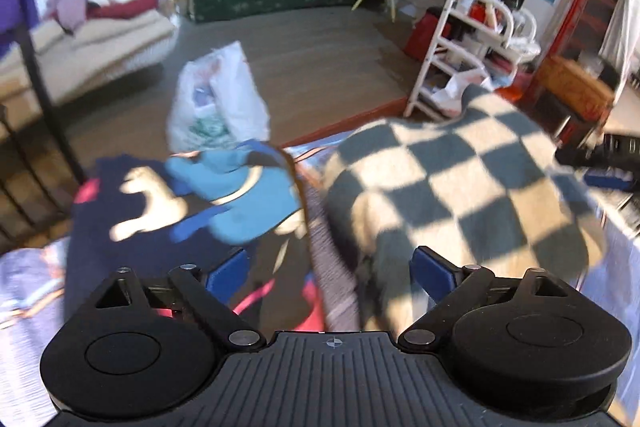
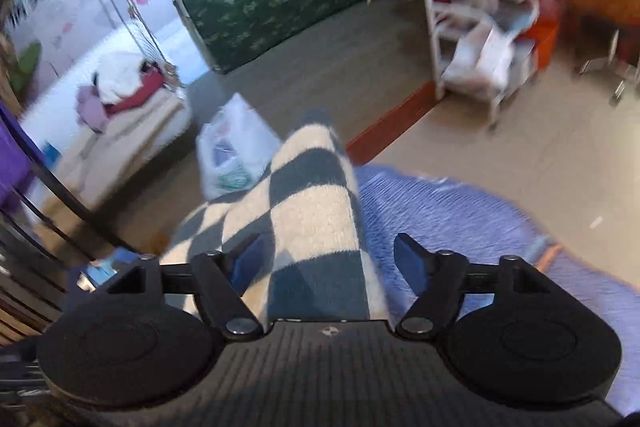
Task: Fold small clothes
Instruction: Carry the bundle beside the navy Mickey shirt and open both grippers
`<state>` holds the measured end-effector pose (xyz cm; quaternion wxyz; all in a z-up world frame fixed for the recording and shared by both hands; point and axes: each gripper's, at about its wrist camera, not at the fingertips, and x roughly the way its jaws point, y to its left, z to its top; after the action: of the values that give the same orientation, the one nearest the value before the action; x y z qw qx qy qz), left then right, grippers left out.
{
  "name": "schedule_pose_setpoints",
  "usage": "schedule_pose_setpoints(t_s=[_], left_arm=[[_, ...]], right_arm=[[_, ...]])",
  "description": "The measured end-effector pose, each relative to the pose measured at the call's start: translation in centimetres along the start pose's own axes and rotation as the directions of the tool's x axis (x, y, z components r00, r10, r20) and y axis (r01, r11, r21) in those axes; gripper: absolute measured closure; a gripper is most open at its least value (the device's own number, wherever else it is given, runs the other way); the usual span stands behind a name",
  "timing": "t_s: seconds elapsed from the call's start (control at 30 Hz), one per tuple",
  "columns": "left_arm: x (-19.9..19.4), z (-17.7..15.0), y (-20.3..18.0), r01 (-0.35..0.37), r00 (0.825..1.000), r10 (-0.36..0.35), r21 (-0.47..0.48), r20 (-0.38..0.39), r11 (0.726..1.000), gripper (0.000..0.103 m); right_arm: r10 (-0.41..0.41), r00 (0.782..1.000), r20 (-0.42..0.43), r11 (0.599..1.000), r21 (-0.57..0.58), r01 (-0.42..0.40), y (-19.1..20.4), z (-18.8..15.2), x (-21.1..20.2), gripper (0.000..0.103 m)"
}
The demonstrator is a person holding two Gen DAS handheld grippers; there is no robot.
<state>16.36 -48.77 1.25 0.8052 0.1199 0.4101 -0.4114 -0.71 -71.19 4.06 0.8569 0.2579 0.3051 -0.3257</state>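
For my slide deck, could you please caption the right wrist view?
Open right gripper straddling a checkered garment on the purple bedspread.

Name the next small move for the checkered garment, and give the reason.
Probably close the right gripper on the checkered garment. Its jaws stand apart with a raised fold of the cloth running between them, not pinched. The left gripper is open too, over the garment's near edge, so neither holds it. The garment looks bunched on the purple cover, so the fold seems unfinished.
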Motion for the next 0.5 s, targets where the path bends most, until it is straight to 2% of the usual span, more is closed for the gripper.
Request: schedule_pose_setpoints(t_s=[0.07,0.17,0.23,0.33,0.43,0.5], left_arm=[[-1.7,-0.1,-0.6,-0.032,0.999,0.033,0.037,-0.022,0.999,0.0],[-3.7,1.0,-2.2,-0.077,0.996,0.082,0.131,-0.034,0.988,0.0],[-5.0,1.9,-2.7,-0.084,0.995,0.091,0.177,-0.032,0.981,0.0],[-5.7,3.5,-3.4,-0.116,0.989,0.128,0.157,-0.07,0.981,0.0],[-4.7,4.8,-3.5,-0.162,0.972,0.183,0.137,-0.15,0.977,0.0],[-3.7,5.3,-3.7,-0.178,0.954,0.203,0.127,-0.221,0.976,0.0]], right_arm=[[-0.042,0.999,-0.006,0.996,-0.074,0.041,1.6,-0.1,-1.4,0.024],[-0.098,0.988,-0.12,0.975,-0.211,0.071,4.1,0.9,-2.4,0.014],[-0.143,0.975,-0.172,0.954,-0.287,0.09,6.3,1.8,-2.6,0.013],[-0.197,0.955,-0.223,0.91,-0.404,0.093,9.0,2.1,-3.1,0.002],[-0.275,0.935,-0.222,0.849,-0.512,0.128,10.9,1.8,-2.1,0.002],[-0.295,0.923,-0.246,0.849,-0.512,0.134,11.2,1.9,-1.2,0.002]])
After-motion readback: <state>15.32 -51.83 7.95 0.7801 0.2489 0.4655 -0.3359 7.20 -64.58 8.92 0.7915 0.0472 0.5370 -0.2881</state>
